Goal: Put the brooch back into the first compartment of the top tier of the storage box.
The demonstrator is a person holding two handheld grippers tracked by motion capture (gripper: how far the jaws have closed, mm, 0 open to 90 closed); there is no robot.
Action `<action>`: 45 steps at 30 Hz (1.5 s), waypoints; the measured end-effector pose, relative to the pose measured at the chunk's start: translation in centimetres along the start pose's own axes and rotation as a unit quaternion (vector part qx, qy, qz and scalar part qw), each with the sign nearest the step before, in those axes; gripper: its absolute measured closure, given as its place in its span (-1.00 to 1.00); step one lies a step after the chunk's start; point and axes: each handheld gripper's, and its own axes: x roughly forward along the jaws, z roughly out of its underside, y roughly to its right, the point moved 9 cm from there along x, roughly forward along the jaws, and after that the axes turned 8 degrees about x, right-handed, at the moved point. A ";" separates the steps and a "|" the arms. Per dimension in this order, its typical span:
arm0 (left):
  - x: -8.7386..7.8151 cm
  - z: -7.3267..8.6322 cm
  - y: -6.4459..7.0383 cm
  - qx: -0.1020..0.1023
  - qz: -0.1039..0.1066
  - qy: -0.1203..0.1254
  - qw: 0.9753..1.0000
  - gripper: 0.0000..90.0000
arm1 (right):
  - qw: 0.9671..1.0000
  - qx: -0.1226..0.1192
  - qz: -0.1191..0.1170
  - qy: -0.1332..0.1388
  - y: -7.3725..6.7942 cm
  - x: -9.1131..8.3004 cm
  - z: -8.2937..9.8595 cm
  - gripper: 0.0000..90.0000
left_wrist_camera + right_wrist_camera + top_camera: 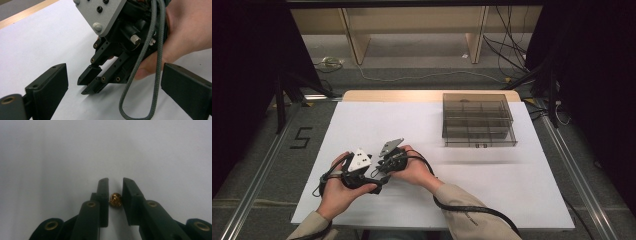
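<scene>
A tiny gold, round-headed piece (115, 200), perhaps a screw, sits pinched between the narrow jaws of my right gripper (115, 185) just above the white sheet. In the high view the right gripper (379, 169) is held near the table's front left, tilted down toward the paper. My left gripper (371, 181) is right beside it, aimed at it. In the left gripper view the left gripper (116, 75) stands wide open with nothing between its jaws, and the right gripper's fingers (90, 76) show just ahead with the hand that holds it.
A smoked clear plastic organizer box (479, 144) with several compartments stands at the back right of the white sheet (512, 190). A grey cable (140, 75) loops down from the right gripper. Shelving and floor cables lie beyond the table.
</scene>
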 end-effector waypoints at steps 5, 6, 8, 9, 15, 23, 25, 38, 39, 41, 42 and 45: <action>0.0 0.0 -0.1 0.002 -0.001 0.000 1.000 -0.84 | 1.000 0.002 -0.002 -0.002 0.0 0.0 0.0 0.76; 0.0 0.0 -0.1 0.002 -0.001 0.000 1.000 -0.84 | 1.000 0.001 -0.004 -0.002 0.0 0.0 0.0 0.78; 0.0 0.0 0.0 0.002 -0.001 0.000 1.000 -0.84 | 1.000 0.003 -0.003 0.001 0.0 0.0 0.0 0.79; 0.0 0.0 0.0 0.002 -0.001 0.000 1.000 -0.84 | 1.000 0.003 -0.003 0.001 0.0 0.0 0.0 0.79; 0.0 0.0 0.0 0.000 0.000 0.000 1.000 -0.84 | 1.000 0.005 -0.005 -0.001 0.0 0.0 0.0 0.79; 0.0 0.0 -0.1 0.002 -0.002 0.000 1.000 -0.84 | 1.000 0.004 -0.005 0.001 0.0 0.0 0.0 0.81; 0.0 0.0 -0.1 0.003 -0.002 0.000 1.000 -0.84 | 1.000 0.004 -0.004 0.004 0.1 0.0 -0.1 0.81; 0.0 0.0 -0.1 0.003 -0.003 0.000 1.000 -0.83 | 1.000 0.015 -0.005 0.018 0.2 -0.7 -0.3 0.81; 0.0 0.0 -0.1 0.003 -0.003 0.000 1.000 -0.84 | 1.000 0.015 -0.004 0.019 0.3 -0.9 -0.3 0.82; 0.0 0.0 -0.1 0.002 -0.004 0.001 1.000 -0.83 | 1.000 0.018 -0.004 0.021 0.3 -1.1 -0.3 0.81; 0.0 0.0 -0.1 0.001 -0.004 0.002 1.000 -0.84 | 1.000 0.017 -0.003 0.024 0.3 -1.2 -0.4 0.81; 0.0 0.0 -0.1 -0.001 -0.004 0.001 1.000 -0.83 | 0.999 0.019 -0.001 0.030 0.5 -1.6 -0.5 0.81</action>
